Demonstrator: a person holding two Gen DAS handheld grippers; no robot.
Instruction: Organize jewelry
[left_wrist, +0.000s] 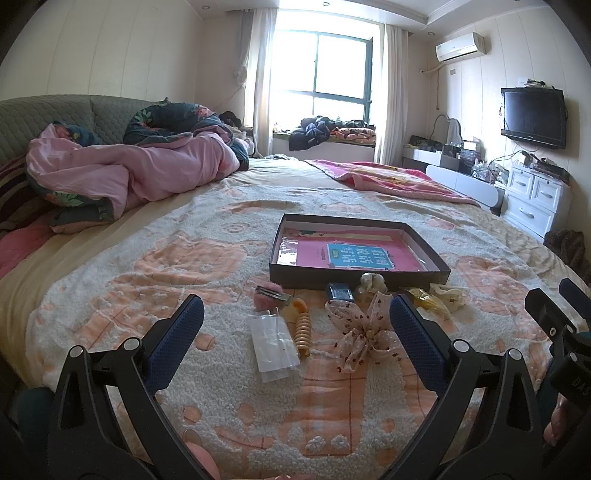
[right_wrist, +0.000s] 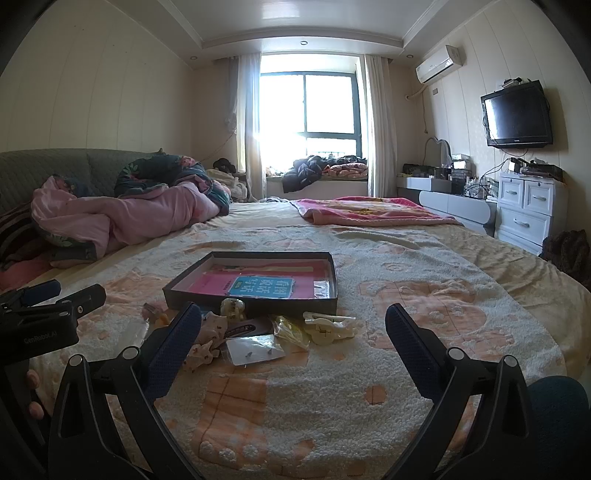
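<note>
A shallow dark box (left_wrist: 354, 281) (right_wrist: 251, 300) with a pink booklet inside lies on the bed. In front of it lie a dotted ribbon bow (left_wrist: 364, 334), an orange spiral hair clip (left_wrist: 303, 328), a clear plastic packet (left_wrist: 271, 341), a pink fuzzy clip (left_wrist: 267, 295), a small dark case (left_wrist: 340, 292), a cream flower piece (left_wrist: 373, 282) and a cream claw clip (right_wrist: 328, 325). A clear earring packet (right_wrist: 255, 350) and a yellow wrapper (right_wrist: 291, 330) show in the right wrist view. My left gripper (left_wrist: 297, 332) is open above the items. My right gripper (right_wrist: 293, 336) is open, empty.
A fleecy cream and orange blanket (left_wrist: 184, 295) covers the bed. A pink duvet heap (left_wrist: 129, 173) lies at the far left, a pink blanket (left_wrist: 388, 177) at the far right. White drawers (left_wrist: 532, 199) and a wall TV (left_wrist: 533, 118) stand to the right.
</note>
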